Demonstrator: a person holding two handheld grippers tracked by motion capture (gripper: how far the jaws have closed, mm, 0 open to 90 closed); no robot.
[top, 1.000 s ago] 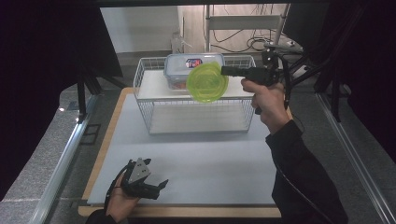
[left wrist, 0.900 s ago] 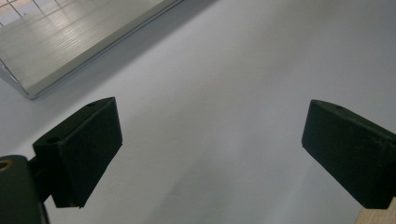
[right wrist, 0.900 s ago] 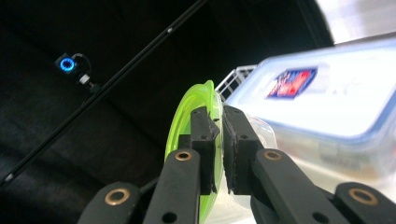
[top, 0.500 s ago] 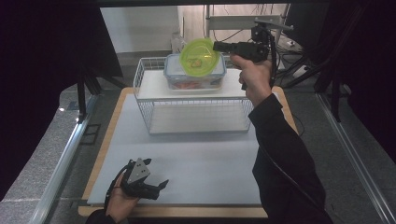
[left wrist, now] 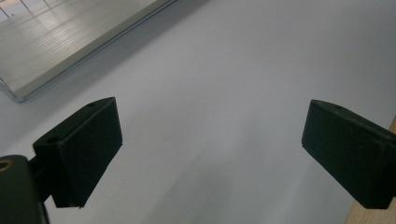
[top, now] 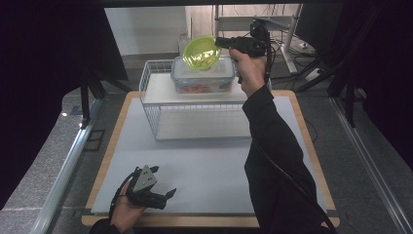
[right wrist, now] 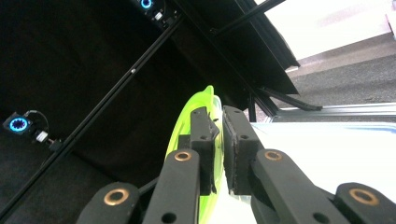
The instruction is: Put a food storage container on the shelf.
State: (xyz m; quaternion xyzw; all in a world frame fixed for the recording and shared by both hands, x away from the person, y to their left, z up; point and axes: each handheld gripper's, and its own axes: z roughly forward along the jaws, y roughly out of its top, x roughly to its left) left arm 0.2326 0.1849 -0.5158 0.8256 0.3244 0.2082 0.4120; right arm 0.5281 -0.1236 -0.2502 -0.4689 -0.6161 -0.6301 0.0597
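A lime-green plastic bowl [top: 201, 53] hangs tilted in the air at the far side of the table, held by its rim in my right gripper [top: 220, 43]. It hovers over a clear lidded food box [top: 202, 80] that stands on a white wire rack [top: 160, 83]. In the right gripper view the two jaws are clamped on the green bowl rim [right wrist: 205, 105], with my right gripper [right wrist: 219, 135] shut. My left gripper [top: 168, 197] rests low at the table's near left corner. Its jaws stand wide apart over the bare white mat [left wrist: 224, 93] with nothing between them, my left gripper [left wrist: 210, 158] open.
The white mat [top: 209, 161] lies on a wooden board [top: 316, 161]. The rack's shelf edge [left wrist: 70, 51] lies just ahead of the left gripper. Dark frame posts and curtains flank the table. A metal shelf with cables [top: 282, 29] stands behind it.
My right hand has carried the green bowl away from me and to the left, from beside the rack's right end to above the food box. The left gripper has stayed put.
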